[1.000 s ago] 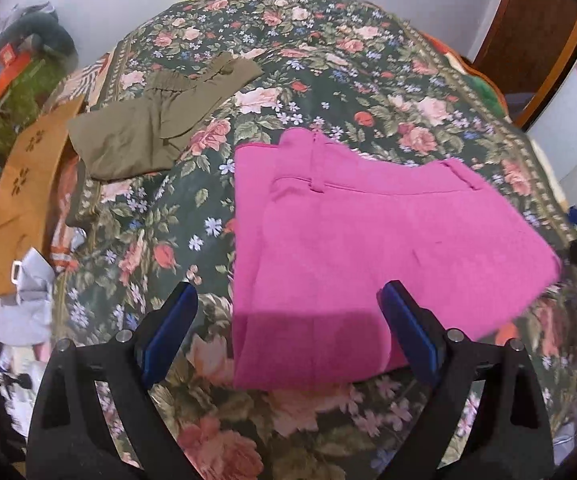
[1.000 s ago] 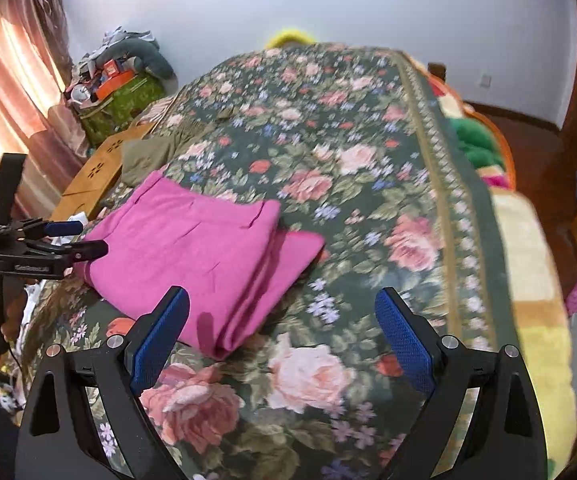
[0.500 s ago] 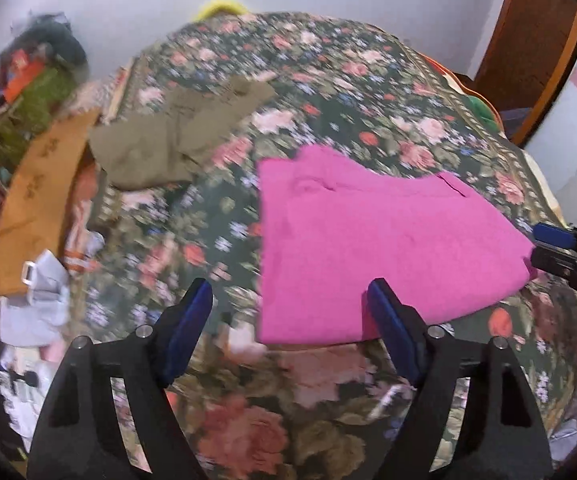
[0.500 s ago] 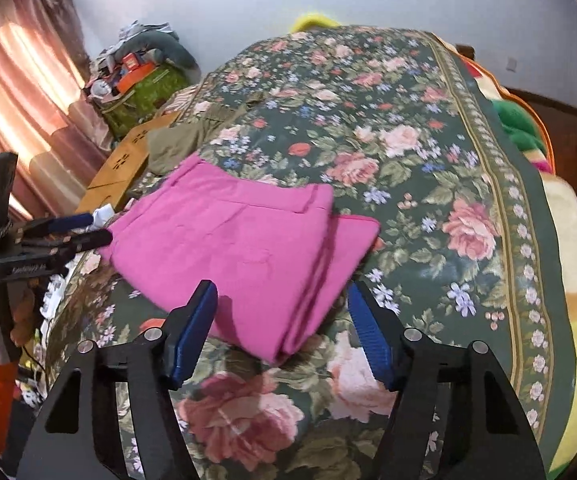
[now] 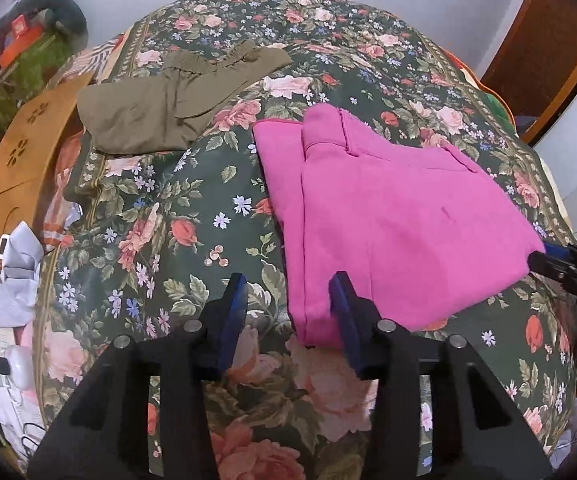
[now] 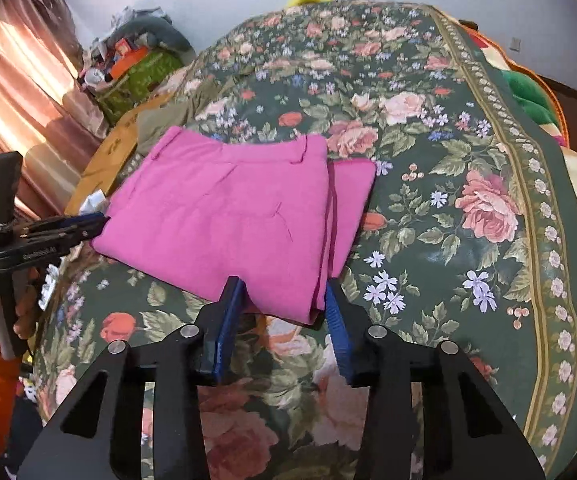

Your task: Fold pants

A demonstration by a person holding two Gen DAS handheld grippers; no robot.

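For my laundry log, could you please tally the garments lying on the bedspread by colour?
Pink: 1, the folded pink pants
Olive: 1, the olive garment
Total: 2, both on the floral bedspread

The left gripper [image 5: 288, 296] and the right gripper [image 6: 282, 300] both hover low with jaws parted; the right one's tips look nearly closed from the side, though blurred.
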